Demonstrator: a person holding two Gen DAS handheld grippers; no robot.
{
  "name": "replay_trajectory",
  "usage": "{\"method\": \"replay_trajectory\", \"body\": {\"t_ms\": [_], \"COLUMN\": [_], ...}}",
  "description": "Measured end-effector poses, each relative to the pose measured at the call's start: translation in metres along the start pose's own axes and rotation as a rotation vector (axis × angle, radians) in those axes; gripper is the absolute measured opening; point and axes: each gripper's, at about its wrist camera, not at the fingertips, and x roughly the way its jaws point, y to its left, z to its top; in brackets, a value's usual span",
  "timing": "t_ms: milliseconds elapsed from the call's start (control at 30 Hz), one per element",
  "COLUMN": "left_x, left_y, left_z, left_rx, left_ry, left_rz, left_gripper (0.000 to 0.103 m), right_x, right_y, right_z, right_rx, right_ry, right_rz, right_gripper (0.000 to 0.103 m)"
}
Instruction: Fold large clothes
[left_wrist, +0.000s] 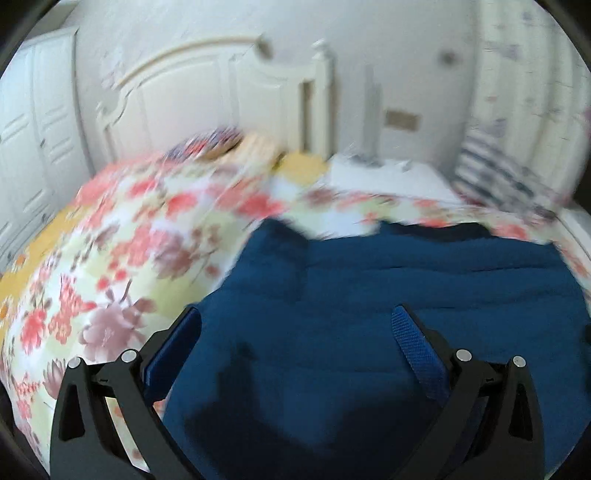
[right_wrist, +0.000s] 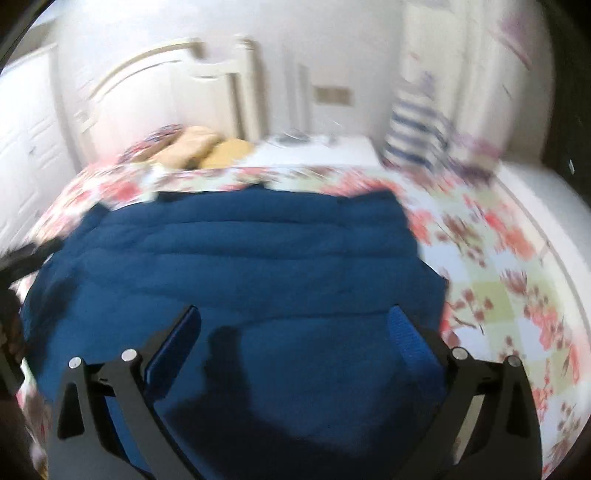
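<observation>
A large dark blue garment (left_wrist: 369, 302) lies spread flat on a floral bedspread (left_wrist: 110, 258). It also shows in the right wrist view (right_wrist: 240, 258), with the floral bedspread (right_wrist: 498, 277) around it. My left gripper (left_wrist: 295, 314) is open and empty, hovering above the garment's left part. My right gripper (right_wrist: 295, 314) is open and empty, hovering above the garment's right part. Both views are blurred by motion.
A white headboard (left_wrist: 207, 92) and pillows (right_wrist: 192, 147) stand at the far end of the bed. A white nightstand (left_wrist: 388, 177) and a striped cloth (right_wrist: 417, 133) are at the back right. White wardrobe doors (left_wrist: 33, 129) stand on the left.
</observation>
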Motion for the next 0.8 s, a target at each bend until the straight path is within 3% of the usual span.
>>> {"method": "replay_trajectory", "body": {"t_ms": [67,133,200,300,500,700,800], "left_x": [-0.014,-0.013,0.009,0.014,0.019,0.019,0.019], "left_y": [-0.030,-0.058,-0.079,-0.078,-0.069,-0.067,-0.067], "left_z": [-0.005,-0.019,-0.039,-0.050,-0.053,-0.055,-0.055], "left_rx": [0.077,0.154,0.227,0.209,0.191,0.178,0.174], "left_ry": [-0.023,0.005,0.071,0.056,0.071,0.061,0.062], "left_rz": [-0.013,-0.050,-0.002,-0.017,-0.055,-0.067,-0.071], "left_gripper": [0.099,0.099,0.099,0.099,0.099,0.099,0.099], "right_x": [-0.003,0.005,0.019,0.028,0.018,-0.004,0.004], "right_y": [0.036,0.066,0.080,0.069,0.060,-0.007,-0.037], "right_z": [-0.002,-0.011,-0.021,-0.024,-0.021,-0.029,-0.042], "right_rx": [-0.133,-0.243,-0.292,-0.229,-0.218,-0.055,0.048], "right_ry": [0.010,0.037,0.046,0.065,0.084,0.072,0.091], "right_rz": [0.011,-0.003,-0.069,-0.013,-0.001,-0.079,0.008], "right_gripper": [0.101,0.100,0.100,0.101,0.100,0.100,0.101]}}
